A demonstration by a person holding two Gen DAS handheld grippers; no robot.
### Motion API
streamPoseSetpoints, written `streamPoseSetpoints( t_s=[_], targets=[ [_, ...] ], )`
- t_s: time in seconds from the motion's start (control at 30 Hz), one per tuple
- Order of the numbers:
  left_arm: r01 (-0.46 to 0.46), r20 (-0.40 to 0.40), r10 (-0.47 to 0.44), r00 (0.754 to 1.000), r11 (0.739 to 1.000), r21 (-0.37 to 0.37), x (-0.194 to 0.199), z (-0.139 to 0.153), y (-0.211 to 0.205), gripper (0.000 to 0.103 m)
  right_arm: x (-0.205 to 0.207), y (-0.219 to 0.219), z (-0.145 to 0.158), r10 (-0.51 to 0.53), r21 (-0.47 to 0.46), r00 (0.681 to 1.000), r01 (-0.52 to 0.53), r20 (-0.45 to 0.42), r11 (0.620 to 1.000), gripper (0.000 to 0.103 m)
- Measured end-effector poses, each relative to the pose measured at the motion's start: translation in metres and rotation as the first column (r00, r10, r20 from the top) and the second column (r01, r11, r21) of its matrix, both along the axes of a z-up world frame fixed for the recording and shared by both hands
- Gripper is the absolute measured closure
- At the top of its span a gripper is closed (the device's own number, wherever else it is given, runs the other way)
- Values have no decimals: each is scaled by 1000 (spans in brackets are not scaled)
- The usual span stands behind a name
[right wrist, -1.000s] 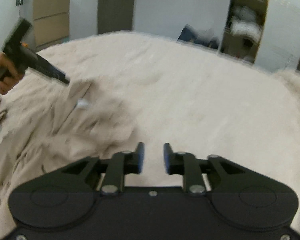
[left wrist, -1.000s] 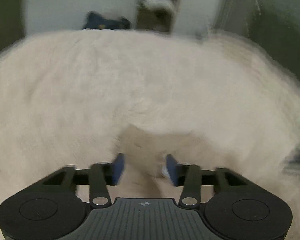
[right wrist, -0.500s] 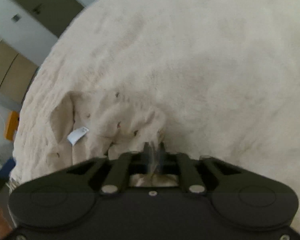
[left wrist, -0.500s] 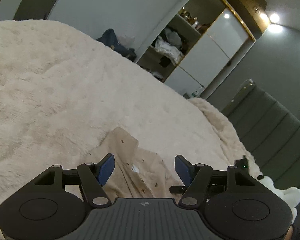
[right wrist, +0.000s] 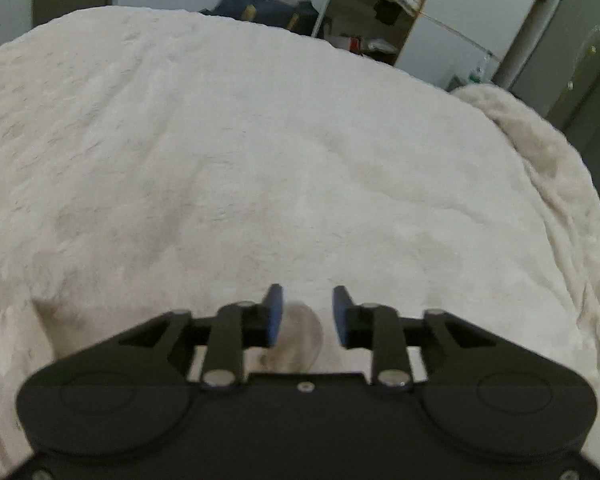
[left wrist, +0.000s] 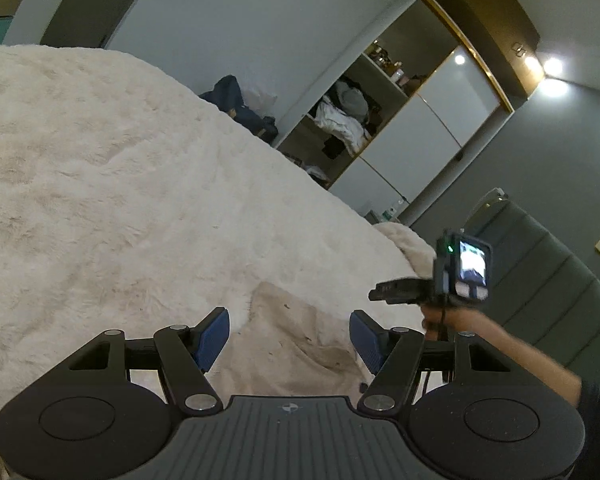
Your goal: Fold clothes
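A beige garment point(left wrist: 296, 332) with small dark specks lies on the fluffy white bed cover point(left wrist: 120, 200). My left gripper point(left wrist: 290, 340) hovers just above it, open, its blue pads point(left wrist: 214, 340) wide apart with nothing pinched. In the same view a hand holds my right gripper point(left wrist: 374, 294) over the garment's far right edge. In the right wrist view my right gripper point(right wrist: 306, 314) has its jaws opening. A blurred fold of the beige garment point(right wrist: 300, 340) sits low between the fingers, and the pads stand off it.
The white cover point(right wrist: 260, 140) spreads far ahead of both grippers. A rumpled blanket edge point(right wrist: 560, 184) lies at the right. Beyond the bed are a dark blue bag point(left wrist: 236, 104), open wardrobe shelves point(left wrist: 348, 116) with laundry, and a grey padded headboard point(left wrist: 548, 292).
The right gripper was shut on the garment's edge half a second ago; its jaws have since parted and it has swung to the right. The left gripper stayed open and drifted slightly.
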State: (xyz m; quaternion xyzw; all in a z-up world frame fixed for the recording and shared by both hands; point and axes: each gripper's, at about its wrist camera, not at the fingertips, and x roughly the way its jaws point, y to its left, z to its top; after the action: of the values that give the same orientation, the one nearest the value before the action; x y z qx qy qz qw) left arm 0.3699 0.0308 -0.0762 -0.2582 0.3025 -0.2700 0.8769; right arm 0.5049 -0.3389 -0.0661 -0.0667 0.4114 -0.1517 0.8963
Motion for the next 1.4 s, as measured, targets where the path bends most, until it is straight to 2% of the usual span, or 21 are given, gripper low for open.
streamPoseSetpoints(
  t_s=[0.03,0.1,0.13,0.2,0.27,0.3,0.33,0.37,0.43,0.6,0.63,0.67,0.73,0.83,0.87,0.97,1.03,1.13,1.2,1.3,1.4],
  targets=[
    [-1,3,1,1000,1000,3,-2,2,2,43,-5,6,1,31,23,999,-31,16,999,60],
    [0,1,0,1000,1000,-5,-4,3,4,42,-27,27,-1,177,215,981,-190,77,958,52],
    [1,-2,-1,1000,1000,-10,-4,3,5,42,-30,24,0,189,237,979,-203,82,950,47],
    [-3,-6,3,1000,1000,-16,-4,3,7,42,-40,33,-8,260,401,960,-280,105,872,44],
    [-7,-7,7,1000,1000,-20,-4,3,7,42,-38,37,-18,250,430,965,-259,79,865,44],
    [-9,-7,9,1000,1000,-21,-4,3,7,42,-36,39,-25,239,437,969,-240,57,867,46],
    [-10,-8,10,1000,1000,-23,-4,3,6,42,-33,42,-31,229,444,973,-221,35,868,64],
    [-10,-8,10,1000,1000,-28,-4,3,5,42,-29,42,-41,252,477,968,-219,-4,851,100],
    [-8,-9,7,1000,999,-37,-3,4,3,42,-23,41,-51,276,519,960,-215,-43,828,103],
    [9,-7,-9,1000,1000,-29,-1,2,-5,42,-22,14,-30,128,445,989,-149,79,883,103],
    [10,-9,-11,1000,1000,-25,-1,1,-7,42,-20,12,-30,111,414,991,-132,76,900,101],
    [13,-13,-13,1000,1000,-17,0,0,-9,42,-17,11,-34,104,368,993,-114,47,923,92],
    [17,-17,-17,1000,1000,-6,1,-2,-11,42,-15,9,-40,109,354,994,-96,-18,930,79],
    [17,-21,-17,1000,1000,-1,0,-2,-11,42,-42,-31,-21,32,455,992,-83,119,887,62],
    [16,-21,-16,1000,1000,-2,0,-2,-11,42,-49,-44,-16,-16,481,988,-60,153,875,61],
    [14,-21,-14,1000,1000,-1,0,-1,-9,42,-69,-97,-13,-209,566,967,94,143,819,63],
    [20,-27,-20,999,1000,4,1,-3,-10,42,-77,-114,-19,-234,592,966,124,113,796,63],
    [26,-37,-26,999,1000,14,1,-4,-13,42,-88,-121,-24,-192,643,979,103,71,759,64],
    [31,-39,-30,999,999,14,1,-5,-14,42,-94,-106,-25,-92,670,988,-13,120,742,61],
    [40,-33,-39,999,999,18,1,-5,-15,42,-90,-79,-35,14,653,990,-101,138,751,42],
    [44,-36,-43,998,999,29,2,-6,-17,42,-85,-64,-58,-5,659,995,-61,97,750,41]
  ],
)
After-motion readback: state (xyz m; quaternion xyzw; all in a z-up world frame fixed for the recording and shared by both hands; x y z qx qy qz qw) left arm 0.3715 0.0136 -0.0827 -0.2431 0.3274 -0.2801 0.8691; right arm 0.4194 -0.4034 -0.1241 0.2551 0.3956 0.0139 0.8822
